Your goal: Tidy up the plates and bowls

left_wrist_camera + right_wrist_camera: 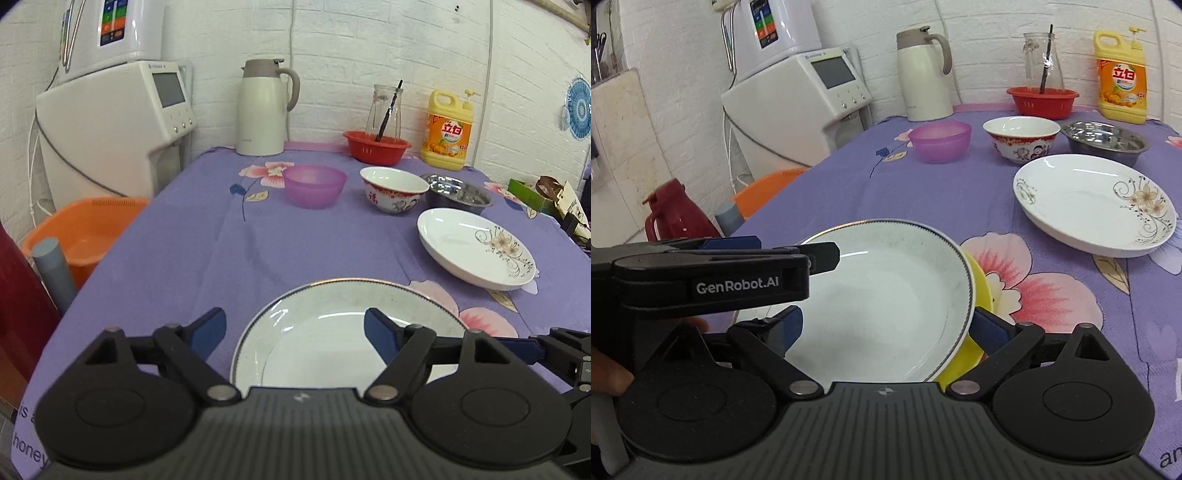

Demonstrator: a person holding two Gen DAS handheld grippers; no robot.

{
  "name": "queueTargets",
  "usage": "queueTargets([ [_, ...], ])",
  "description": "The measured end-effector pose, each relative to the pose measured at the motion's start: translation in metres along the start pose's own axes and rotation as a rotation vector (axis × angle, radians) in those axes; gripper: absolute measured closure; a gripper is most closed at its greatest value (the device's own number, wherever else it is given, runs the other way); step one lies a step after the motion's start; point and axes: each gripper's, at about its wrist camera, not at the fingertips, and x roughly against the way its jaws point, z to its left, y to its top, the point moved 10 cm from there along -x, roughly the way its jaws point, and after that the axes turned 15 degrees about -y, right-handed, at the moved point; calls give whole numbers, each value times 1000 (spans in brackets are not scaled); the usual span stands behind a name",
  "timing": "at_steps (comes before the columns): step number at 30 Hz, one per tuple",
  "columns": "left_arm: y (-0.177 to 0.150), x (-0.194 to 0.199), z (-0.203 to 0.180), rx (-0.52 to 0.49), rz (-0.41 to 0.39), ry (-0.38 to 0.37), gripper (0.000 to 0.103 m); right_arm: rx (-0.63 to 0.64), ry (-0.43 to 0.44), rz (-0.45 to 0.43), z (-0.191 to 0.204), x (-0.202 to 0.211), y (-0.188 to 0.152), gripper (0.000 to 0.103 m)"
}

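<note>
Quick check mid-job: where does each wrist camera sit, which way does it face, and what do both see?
Left wrist: behind the open left gripper, low over the rimmed white plate, facing the back wall; the right gripper shows at right.
Right wrist: behind the open right gripper, same plate, yellow dish beneath; the left gripper crosses at left.
Shared: flowered plate, purple bowl.

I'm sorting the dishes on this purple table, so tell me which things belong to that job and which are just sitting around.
Part of the job:
grey-rimmed plate
yellow dish beneath it
floral plate
purple bowl
red-patterned bowl
steel bowl

Just lying about:
thermos jug
red basket with glass jar
detergent bottle
orange basin
</note>
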Motion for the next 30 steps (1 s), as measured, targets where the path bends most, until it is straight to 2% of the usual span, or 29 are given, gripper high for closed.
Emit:
queueTargets([
  [7, 12, -6, -9, 31, -9, -34, 25, -34, -62, -104, -25, 20, 19, 0],
  [20, 15, -44, -44, 20, 55, -115, 24, -199, -250, -59, -129, 8, 12, 0],
  [25, 31, -75, -60, 35, 83, -166, 23, -200, -309, -68, -160, -6, 27, 0],
  [26, 35, -83, -63, 41, 92, -174, 22, -196, -321, -70, -166, -11, 32, 0],
  [29, 46, -112, -70, 74, 123, -195, 6, -190, -355, -61, -185, -34, 44, 0],
  [30, 49, -122, -71, 86, 134, -196, 6, -190, -364, -52, -191, -42, 46, 0],
])
